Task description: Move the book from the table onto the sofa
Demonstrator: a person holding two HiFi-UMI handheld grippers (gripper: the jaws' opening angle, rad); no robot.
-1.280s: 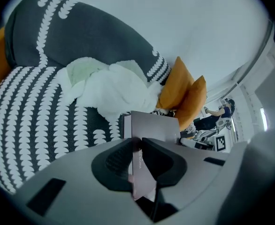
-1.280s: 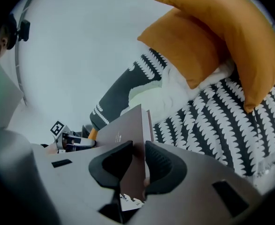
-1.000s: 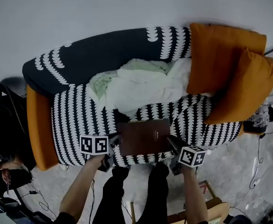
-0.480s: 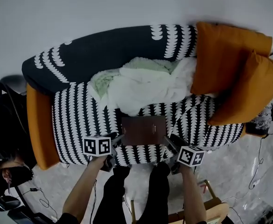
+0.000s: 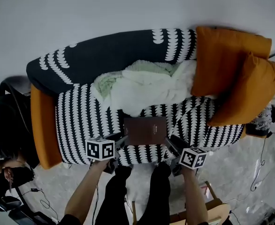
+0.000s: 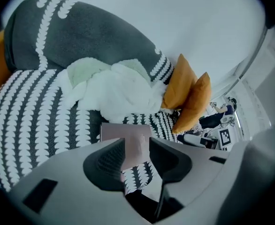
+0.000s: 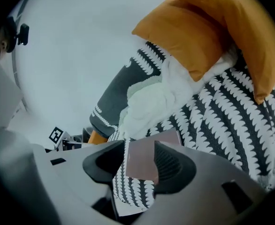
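Observation:
The brown book (image 5: 145, 131) lies flat on the black-and-white patterned sofa (image 5: 79, 121), near the seat's front edge. My left gripper (image 5: 121, 141) is open at the book's near left corner. Its jaws have just been opening, then narrowed a little, and the pads do not press on the book. My right gripper (image 5: 170, 145) is open at the near right corner; its jaws have just been opening wide. The book (image 6: 123, 136) shows just beyond the left gripper (image 6: 136, 146) in the left gripper view. In the right gripper view the book (image 7: 149, 156) lies past the right gripper (image 7: 140, 150).
A white and pale green blanket (image 5: 142, 86) is heaped behind the book. Two orange cushions (image 5: 226, 62) (image 5: 250, 95) lean at the sofa's right end, and an orange armrest (image 5: 41, 125) closes the left end. The person's legs (image 5: 137, 191) stand before the seat. A wooden table (image 5: 208, 210) is at bottom right.
Both grippers were closed on the book's side edges a second ago. They have let go and drawn back a little towards me. The book now rests on the seat.

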